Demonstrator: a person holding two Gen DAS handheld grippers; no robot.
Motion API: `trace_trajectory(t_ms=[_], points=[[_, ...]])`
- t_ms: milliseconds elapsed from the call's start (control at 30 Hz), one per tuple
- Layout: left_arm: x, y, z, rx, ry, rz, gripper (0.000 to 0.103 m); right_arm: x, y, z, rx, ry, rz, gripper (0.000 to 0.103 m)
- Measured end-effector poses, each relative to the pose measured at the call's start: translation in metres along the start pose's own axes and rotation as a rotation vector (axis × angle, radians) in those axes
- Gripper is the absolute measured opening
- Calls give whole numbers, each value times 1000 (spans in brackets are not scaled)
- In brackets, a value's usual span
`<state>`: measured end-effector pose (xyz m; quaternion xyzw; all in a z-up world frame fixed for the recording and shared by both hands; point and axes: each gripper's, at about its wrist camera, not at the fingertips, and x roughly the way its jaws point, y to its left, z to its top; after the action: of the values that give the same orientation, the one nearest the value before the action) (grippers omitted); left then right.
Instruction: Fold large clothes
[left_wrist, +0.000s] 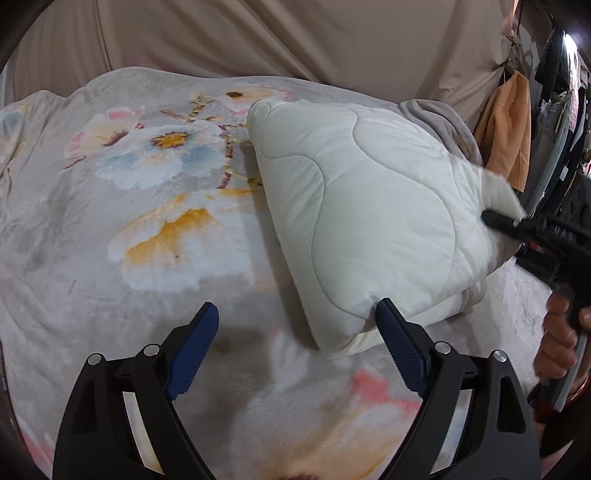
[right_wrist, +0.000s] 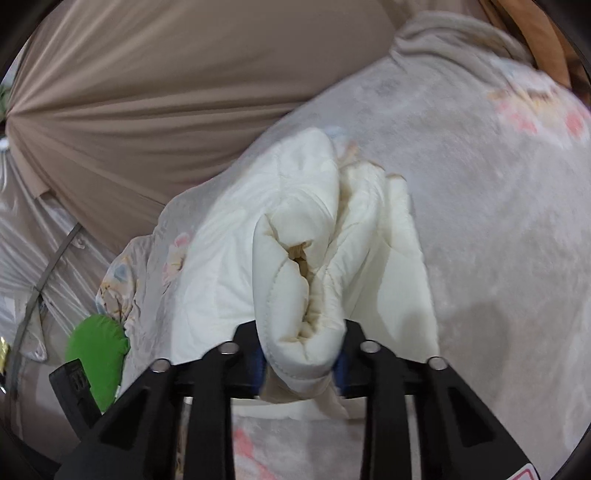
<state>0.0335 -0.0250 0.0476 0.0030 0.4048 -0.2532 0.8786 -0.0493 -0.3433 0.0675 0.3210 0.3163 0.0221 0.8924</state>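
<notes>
Cream quilt (left_wrist: 369, 221), folded thick, lies right of centre on floral blanket (left_wrist: 129, 240); looks soft, puffy, light but springy; right gripper (right_wrist: 301, 363) clamped on bunched right corner, left gripper (left_wrist: 297, 317) jaws apart at near edge, the better hold.

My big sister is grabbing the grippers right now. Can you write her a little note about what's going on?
Left gripper: open, holding nothing, its right finger touching the near corner of the folded white quilt.
Right gripper: shut on the quilt's bunched layered edge.
The quilt lies on the flowered blanket.
Done: quilt folded into a thick bundle.
Left: probably set it flat, let go and tidy the layers.
</notes>
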Motion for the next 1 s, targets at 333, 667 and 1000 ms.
trace_trajectory(t_ms=[333, 667, 1000], points=[[-75, 94, 10, -213, -180, 149, 84, 27, 210, -17, -503, -18, 216, 13], [-102, 162, 2, -392, -208, 251, 84, 121, 290, -80, -656, 189, 248, 10], [-82, 80, 49, -194, -262, 6, 84, -13, 51, -1, -55, -125, 107, 10]])
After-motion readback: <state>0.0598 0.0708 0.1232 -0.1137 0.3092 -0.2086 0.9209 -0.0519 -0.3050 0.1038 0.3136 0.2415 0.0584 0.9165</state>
